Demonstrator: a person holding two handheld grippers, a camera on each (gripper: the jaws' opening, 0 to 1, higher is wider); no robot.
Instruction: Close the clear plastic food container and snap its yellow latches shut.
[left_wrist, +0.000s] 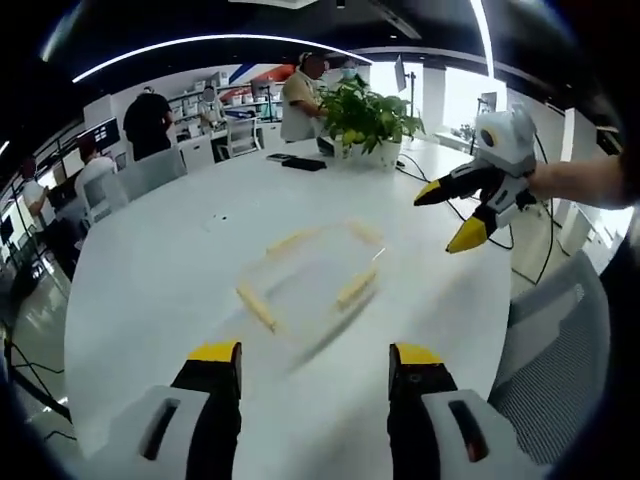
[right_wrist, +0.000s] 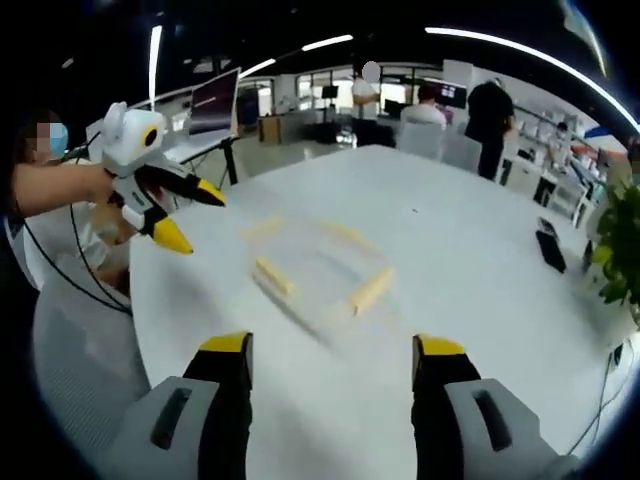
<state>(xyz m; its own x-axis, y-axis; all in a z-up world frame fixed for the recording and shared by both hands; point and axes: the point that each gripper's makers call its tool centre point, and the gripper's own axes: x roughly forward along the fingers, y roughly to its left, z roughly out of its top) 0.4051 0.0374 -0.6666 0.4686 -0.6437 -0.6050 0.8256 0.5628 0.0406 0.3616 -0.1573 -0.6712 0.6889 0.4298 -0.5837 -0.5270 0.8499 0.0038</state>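
Note:
A clear plastic container (left_wrist: 312, 275) with yellow latches on its sides lies flat on the white round table (left_wrist: 150, 270); it is blurred and I cannot tell how its lid sits. My left gripper (left_wrist: 315, 355) is open just short of it, nothing between its jaws. The right gripper (left_wrist: 447, 218) hovers open above the table, right of the container. In the right gripper view the container (right_wrist: 320, 265) lies ahead of the open right gripper (right_wrist: 332, 347), and the left gripper (right_wrist: 195, 218) hangs open at the left, held by a hand.
A potted plant (left_wrist: 370, 120) and a black flat object (left_wrist: 303, 163) stand at the table's far side. A grey mesh chair (left_wrist: 550, 360) is at the near right edge. Several people and desks fill the room behind. Cables (right_wrist: 70, 270) hang off the table edge.

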